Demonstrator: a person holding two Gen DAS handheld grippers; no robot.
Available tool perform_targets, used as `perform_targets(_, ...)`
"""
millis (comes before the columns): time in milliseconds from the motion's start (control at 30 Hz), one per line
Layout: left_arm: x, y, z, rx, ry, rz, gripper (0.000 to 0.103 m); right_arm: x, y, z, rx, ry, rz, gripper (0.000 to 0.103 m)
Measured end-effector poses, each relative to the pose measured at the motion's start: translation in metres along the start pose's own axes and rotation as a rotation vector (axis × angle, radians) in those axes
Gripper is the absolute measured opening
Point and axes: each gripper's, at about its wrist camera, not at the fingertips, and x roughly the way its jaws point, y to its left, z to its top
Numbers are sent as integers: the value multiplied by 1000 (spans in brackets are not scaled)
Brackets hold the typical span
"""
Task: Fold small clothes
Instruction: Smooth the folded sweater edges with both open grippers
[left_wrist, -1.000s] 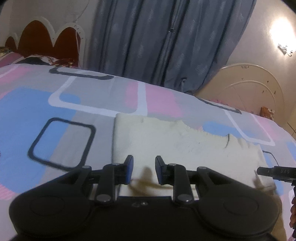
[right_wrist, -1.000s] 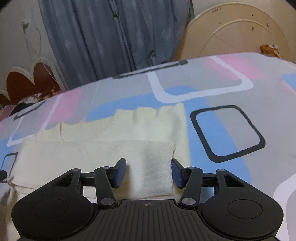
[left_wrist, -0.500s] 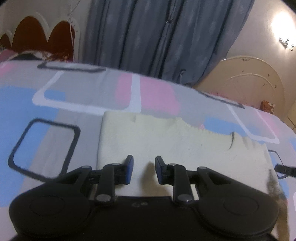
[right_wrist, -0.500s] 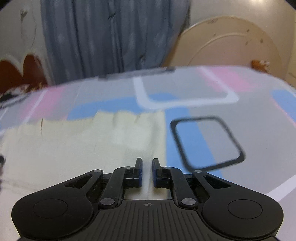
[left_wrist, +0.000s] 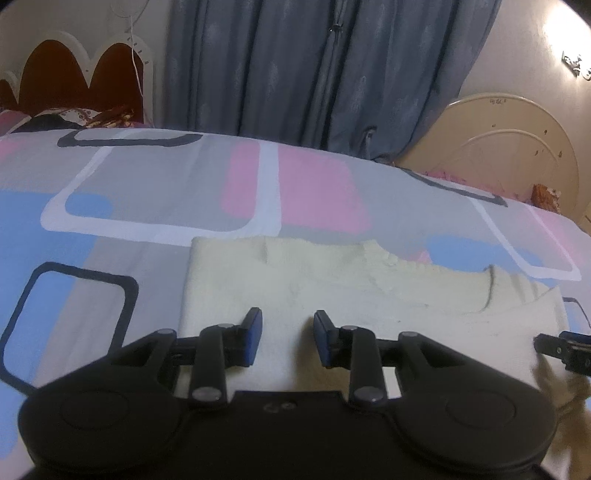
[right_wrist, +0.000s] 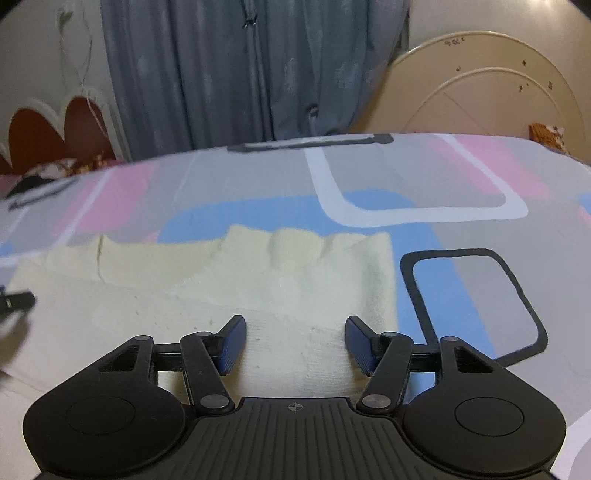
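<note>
A cream knitted garment (left_wrist: 332, 295) lies flat on the patterned bed sheet (left_wrist: 147, 192), its near part doubled over, so a fold looks just laid. The left gripper (left_wrist: 287, 339) and right gripper (right_wrist: 293, 343) hover at six o'clock over its near edge, jaws parted, holding nothing. The next move calls for pinching both near corners to fold toward twelve o'clock.

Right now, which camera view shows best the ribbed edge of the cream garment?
The right wrist view: the cream garment has its wavy ribbed edge near the centre, ahead of the open right gripper. In the left wrist view that edge lies further away and looks flatter and less distinct.
</note>
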Motion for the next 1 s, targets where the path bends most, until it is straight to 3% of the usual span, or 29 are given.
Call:
perform_targets(67, 2, 1, 0, -3, -2, 0, 29, 0, 2, -1, -22, 6, 12, 44)
perform_targets(133, 2, 0, -1, 5, -5, 2, 29, -2, 3, -2, -45, 8, 18, 36)
perform_targets(233, 2, -2, -2, 11, -10, 5, 29, -4, 0, -4, -53, -10, 17, 6)
perform_targets(367, 0, -3, -2, 7, -22, -3, 29, -8, -5, -3, -43, -51, -20, 1)
perform_targets(600, -1, -2, -1, 19, -27, 10, 33, 4, -7, -4, -27, -41, -69, 2)
perform_targets(833, 7, -2, -1, 42, -15, 32, 43, -21, -3, 8, 4, -112, -2, 3)
perform_targets(900, 4, -3, -1, 36, -12, 27, 44, -26, 0, 10, 3, -124, 25, 12)
perform_targets(967, -4, -4, -2, 26, -13, 11, 44, -28, 4, 9, -6, -112, 48, 46)
perform_targets(1000, -8, -5, -4, 25, -19, 3, 44, -31, 6, 6, -6, -111, 64, 49)
